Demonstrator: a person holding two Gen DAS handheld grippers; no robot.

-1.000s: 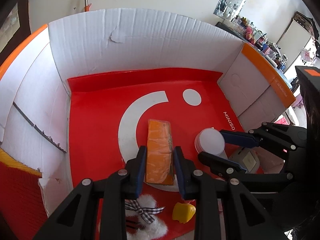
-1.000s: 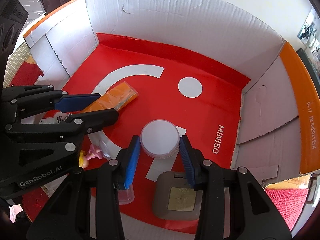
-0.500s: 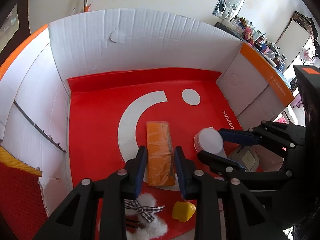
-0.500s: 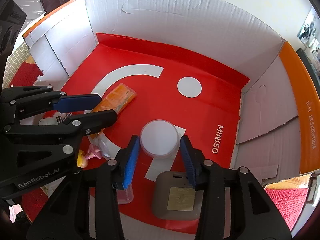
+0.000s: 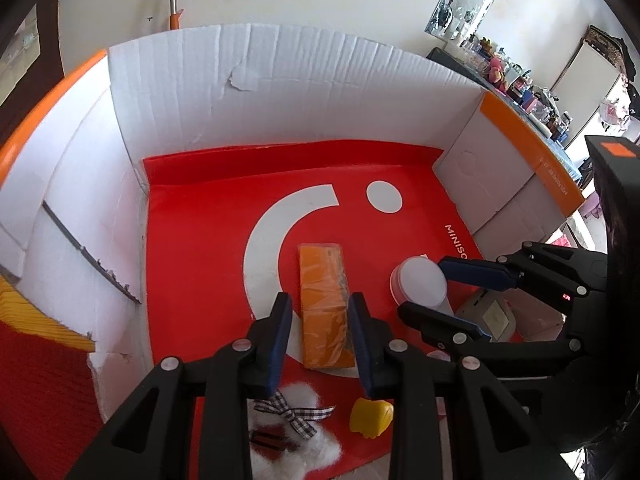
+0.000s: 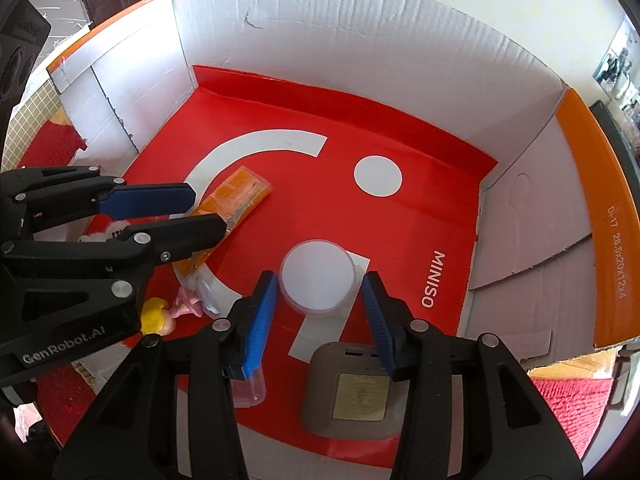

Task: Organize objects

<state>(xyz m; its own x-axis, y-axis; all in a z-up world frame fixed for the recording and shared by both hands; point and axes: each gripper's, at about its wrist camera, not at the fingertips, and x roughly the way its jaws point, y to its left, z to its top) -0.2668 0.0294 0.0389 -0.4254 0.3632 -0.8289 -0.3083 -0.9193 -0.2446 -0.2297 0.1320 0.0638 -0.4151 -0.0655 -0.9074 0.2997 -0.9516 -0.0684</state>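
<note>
An orange wrapped packet (image 5: 324,304) lies on the red mat (image 5: 200,248) inside a white cardboard box; it also shows in the right wrist view (image 6: 232,204). My left gripper (image 5: 318,304) is open, its fingers on either side of the packet's near half with a gap on each side. A round white-lidded jar (image 6: 318,276) stands on the mat, also in the left wrist view (image 5: 420,284). My right gripper (image 6: 320,284) is open around the jar without touching it.
A grey square case (image 6: 352,392), a small clear container (image 6: 250,392), a yellow-and-pink figure (image 6: 168,314) and a white fluffy item with a checked bow (image 5: 296,428) lie at the mat's near edge. White box walls (image 5: 280,88) with orange rims enclose three sides.
Both grippers have pulled back and up a little. The left fingers have opened wider around the packet, which stays on the mat. The jar has not moved.
</note>
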